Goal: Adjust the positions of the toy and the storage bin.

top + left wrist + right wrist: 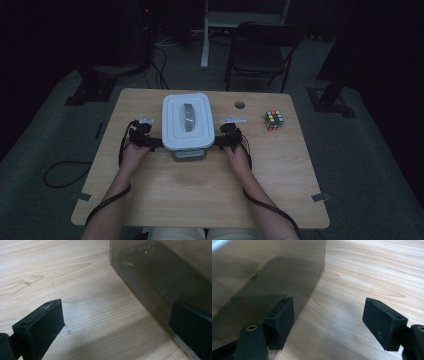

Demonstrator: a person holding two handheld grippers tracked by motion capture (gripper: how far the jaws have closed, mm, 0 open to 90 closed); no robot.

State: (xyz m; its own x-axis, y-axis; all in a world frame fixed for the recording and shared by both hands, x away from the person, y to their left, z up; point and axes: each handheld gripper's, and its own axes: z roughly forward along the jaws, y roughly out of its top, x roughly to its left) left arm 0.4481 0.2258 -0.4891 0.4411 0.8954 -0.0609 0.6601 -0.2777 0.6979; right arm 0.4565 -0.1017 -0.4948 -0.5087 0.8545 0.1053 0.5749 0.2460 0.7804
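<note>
High view: container point(188, 121) between left gripper point(154, 144), right gripper point(220, 142); both unclenched.

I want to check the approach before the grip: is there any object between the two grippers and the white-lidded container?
Nothing visible stands between them. The left gripper and the right gripper sit right at opposite sides of the container, one jaw of each beside its wall. The Rubik's cube lies well off to the right.

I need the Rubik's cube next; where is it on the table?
In the high view, the Rubik's cube sits on the table's far right, right of the white-lidded container, near the round hole.
</note>
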